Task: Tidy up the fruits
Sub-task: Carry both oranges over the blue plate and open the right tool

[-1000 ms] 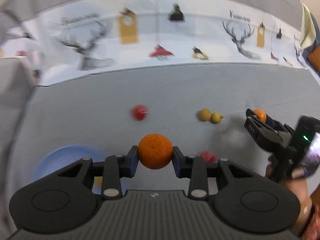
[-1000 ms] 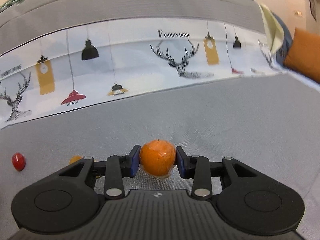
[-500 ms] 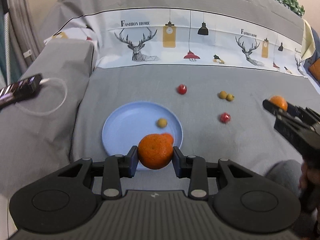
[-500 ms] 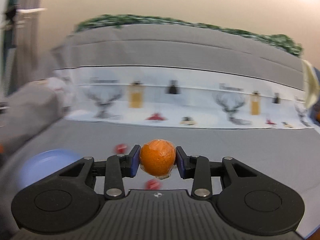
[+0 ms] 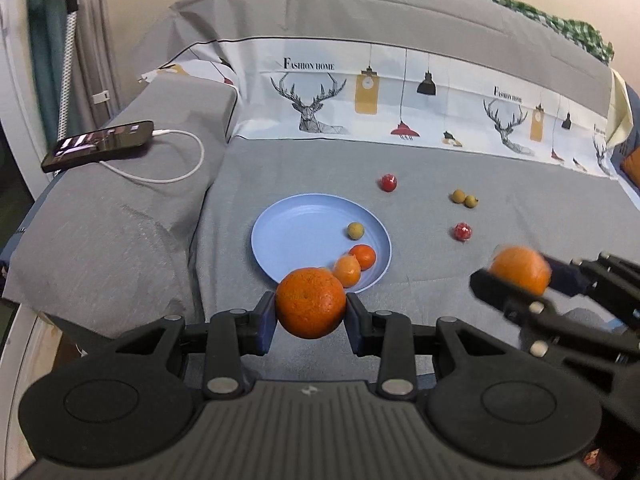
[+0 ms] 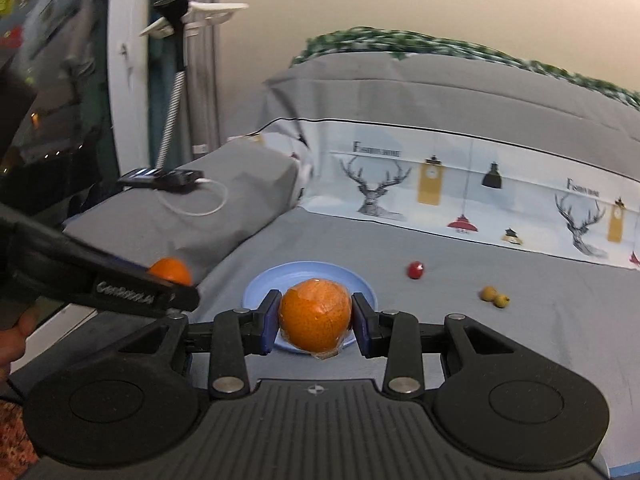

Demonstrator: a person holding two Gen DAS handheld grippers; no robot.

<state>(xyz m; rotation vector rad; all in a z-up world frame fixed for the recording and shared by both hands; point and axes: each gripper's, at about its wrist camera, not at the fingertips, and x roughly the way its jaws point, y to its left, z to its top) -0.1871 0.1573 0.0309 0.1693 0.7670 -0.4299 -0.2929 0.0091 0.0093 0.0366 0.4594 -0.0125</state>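
My left gripper [image 5: 310,316] is shut on a large orange [image 5: 310,303], held above the near rim of a blue plate [image 5: 296,236] on the grey bed. The plate holds two small oranges [image 5: 354,262] and a yellowish fruit [image 5: 355,230]. My right gripper [image 6: 315,320] is shut on a plastic-wrapped orange [image 6: 315,315], in front of the plate [image 6: 272,282]. It also shows in the left wrist view [image 5: 520,270], to the right of the plate. Two red fruits [image 5: 387,183] [image 5: 463,231] and two yellow fruits [image 5: 465,198] lie on the bed.
A phone [image 5: 98,145] with a white charging cable [image 5: 176,168] lies on a grey pillow left of the plate. A printed pillow band [image 5: 400,100] runs across the back. The bed's left edge drops off beside the pillow.
Both grippers pulled back and up from the bed and swung left, each keeping its orange. The plate has come into both views. The right gripper moved closer to the left one.
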